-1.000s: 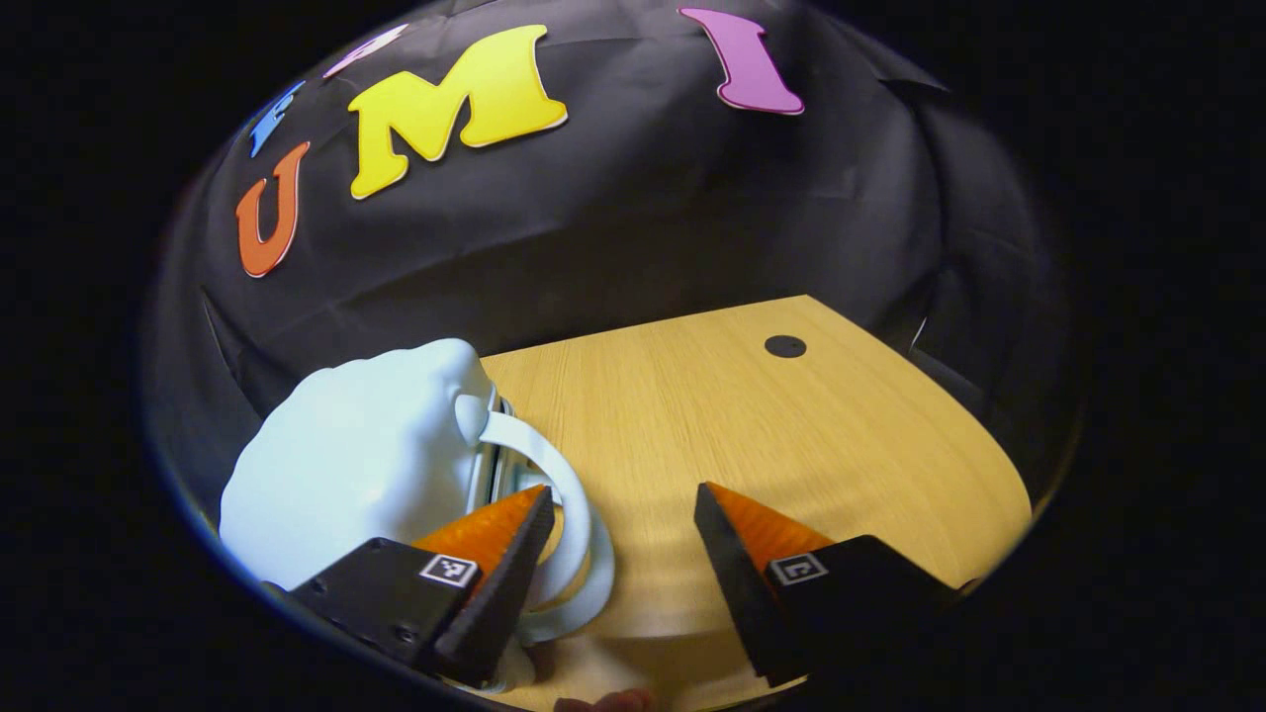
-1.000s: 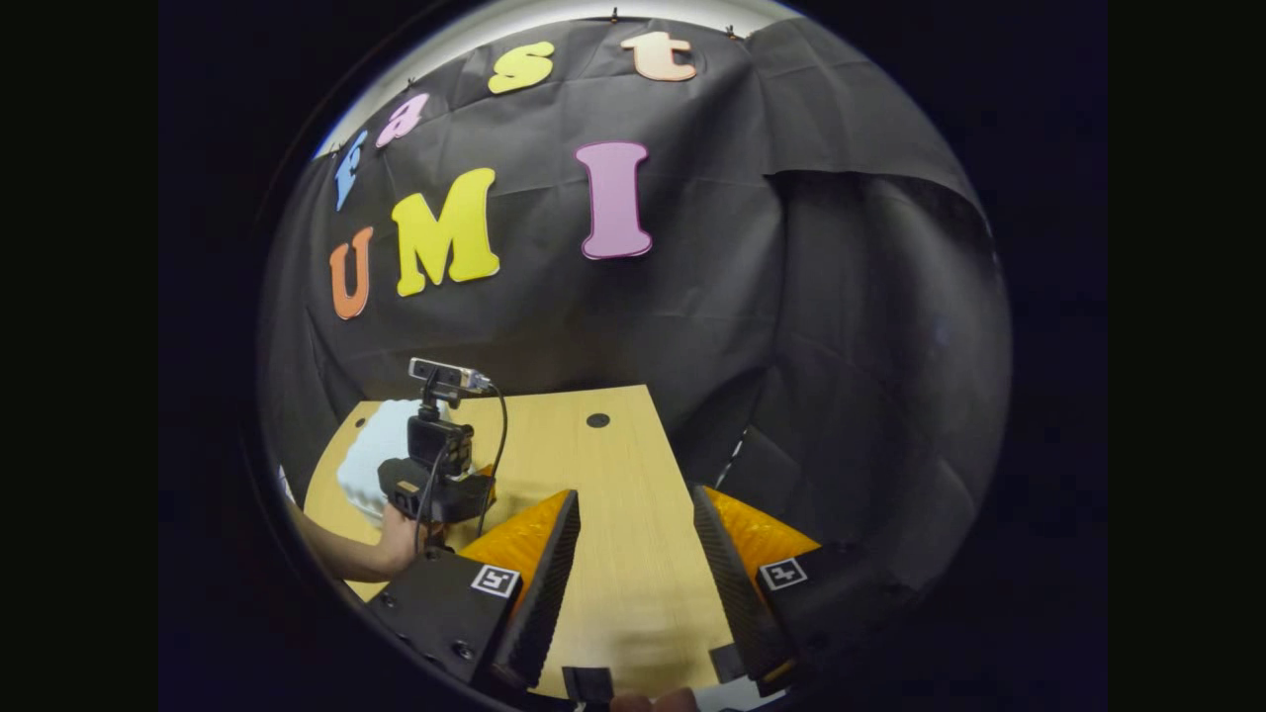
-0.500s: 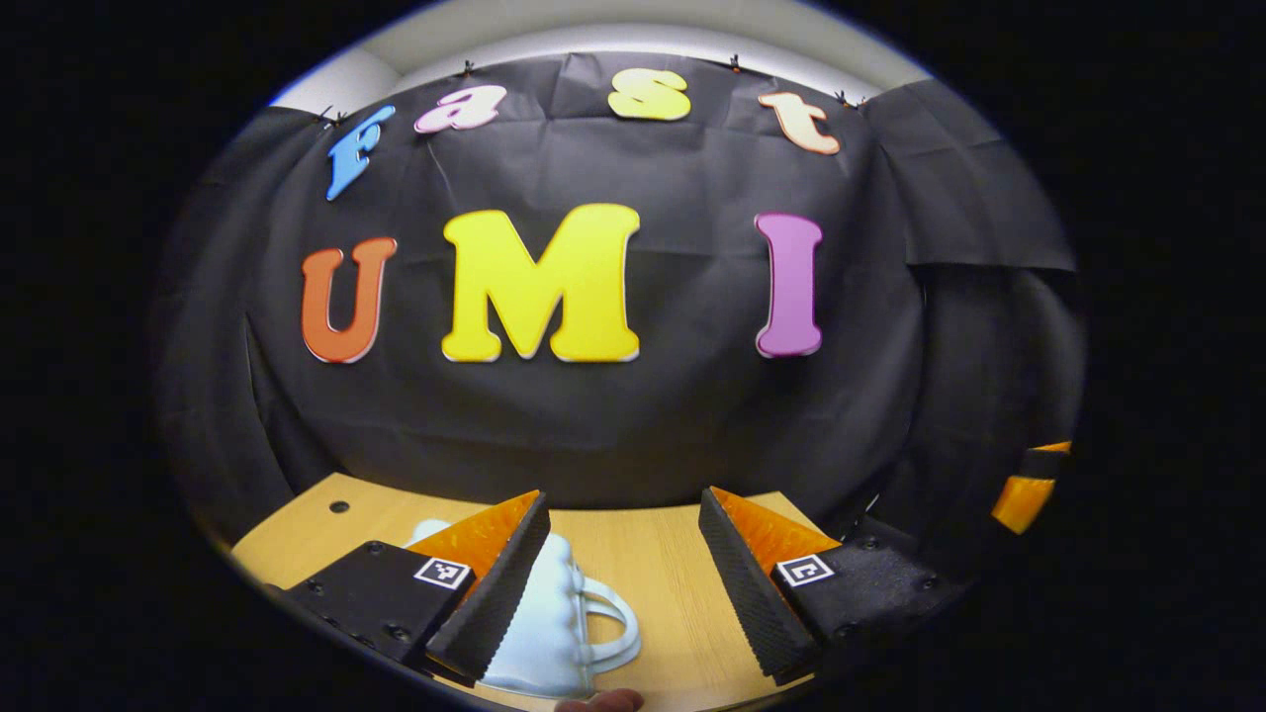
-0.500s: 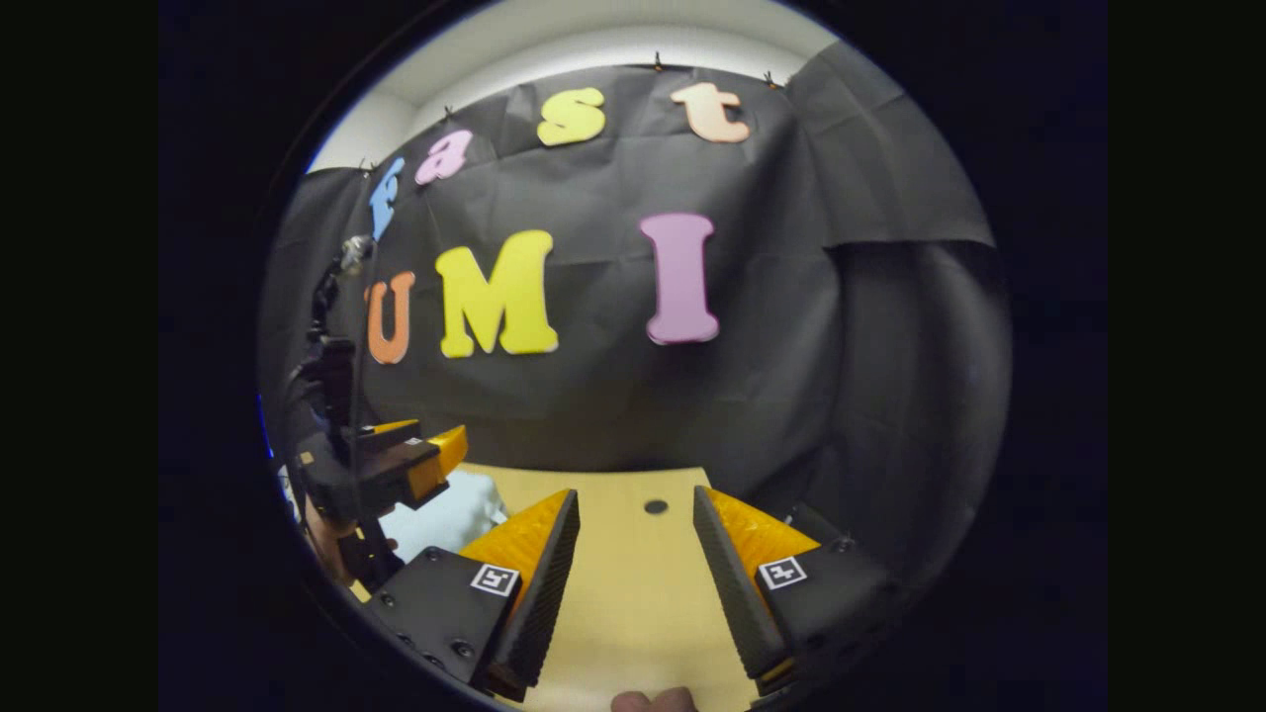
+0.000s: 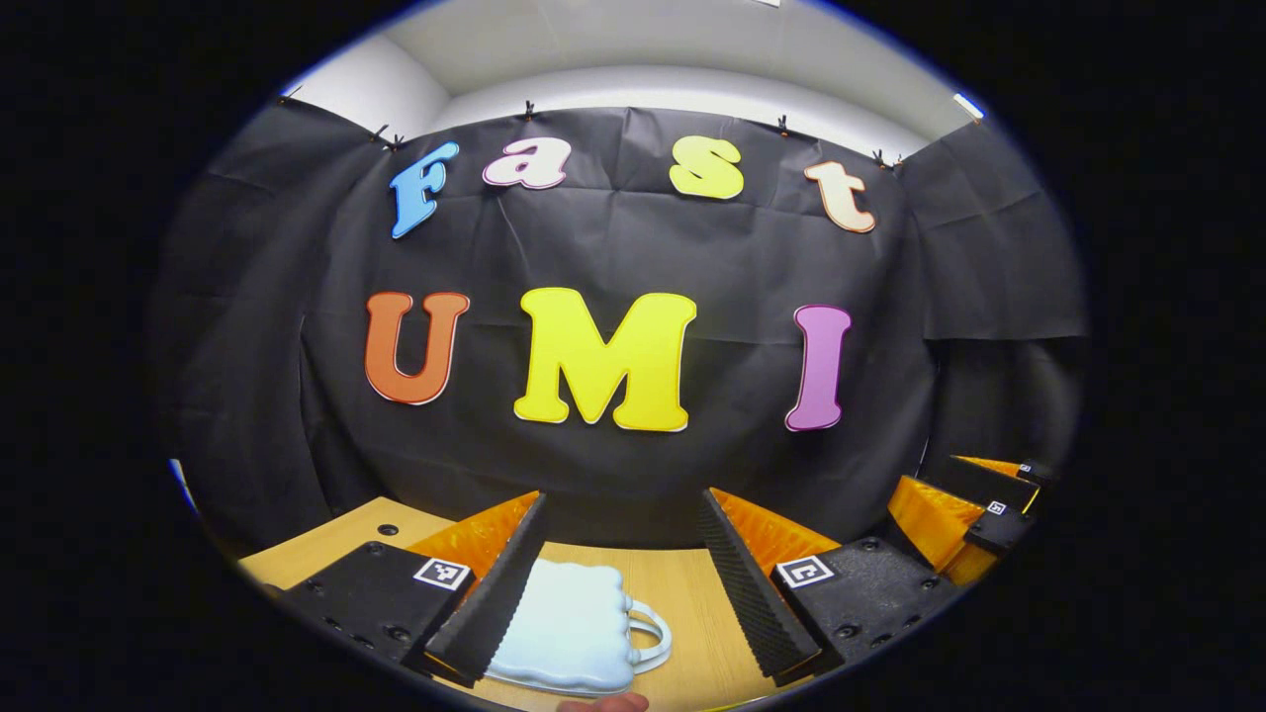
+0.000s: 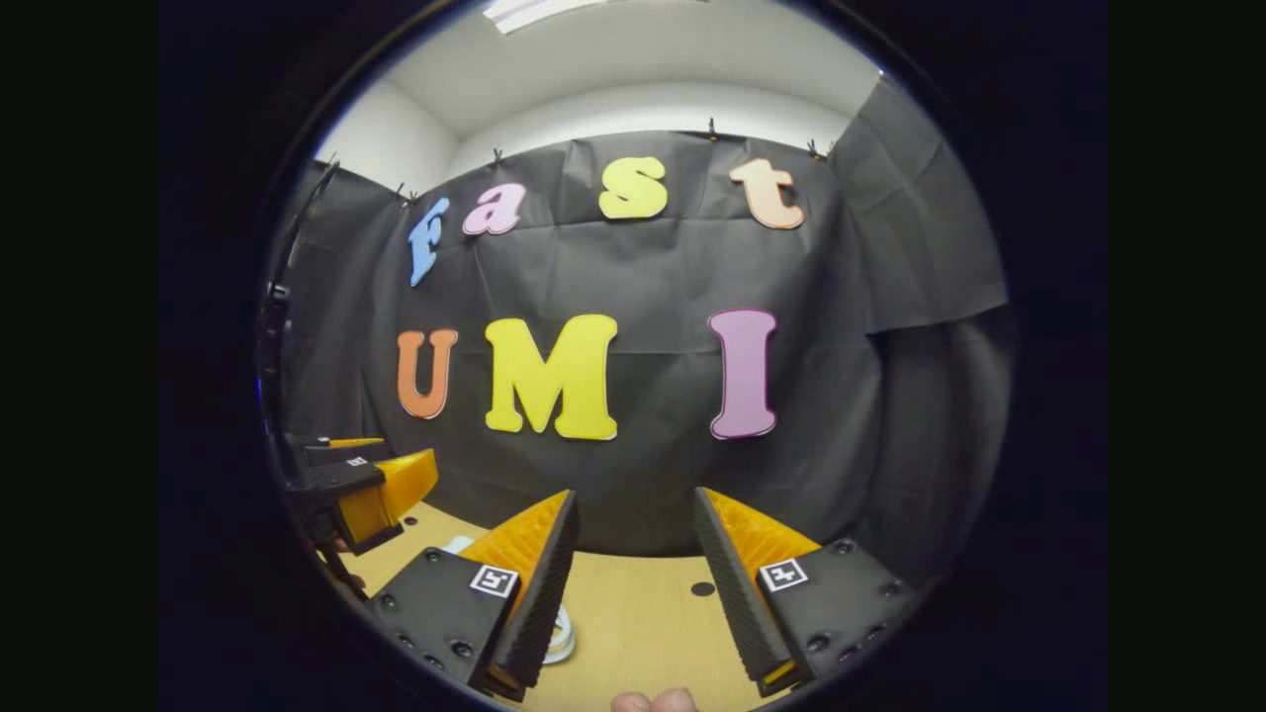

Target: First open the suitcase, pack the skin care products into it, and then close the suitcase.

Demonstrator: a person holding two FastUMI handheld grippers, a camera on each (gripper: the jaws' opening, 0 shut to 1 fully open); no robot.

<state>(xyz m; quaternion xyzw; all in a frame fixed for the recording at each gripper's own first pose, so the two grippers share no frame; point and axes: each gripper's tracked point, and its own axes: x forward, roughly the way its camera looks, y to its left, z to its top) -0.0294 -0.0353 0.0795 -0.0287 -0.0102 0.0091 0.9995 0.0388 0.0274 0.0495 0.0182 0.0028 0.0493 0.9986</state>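
1. Left hand-held gripper (image 5: 625, 583) is raised above the worktop (image 5: 682, 593), jaws apart, holding nothing.
2. Right hand-held gripper (image 6: 633, 578) is the same: spread and empty.
3. The pale blue suitcase (image 5: 569, 633) lies flat just below the left one's fingers, handle (image 5: 648, 633) pointing right.
4. It looks closed, so I'd guess either opening is next or it's all done. Approach low at the seam, one side steadying.

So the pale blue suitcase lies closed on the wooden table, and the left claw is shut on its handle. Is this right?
Not quite. In the left gripper view the left claw is open and holds nothing; its fingers stand apart above the handle. The rest is right: the pale blue suitcase lies closed on the wooden table.
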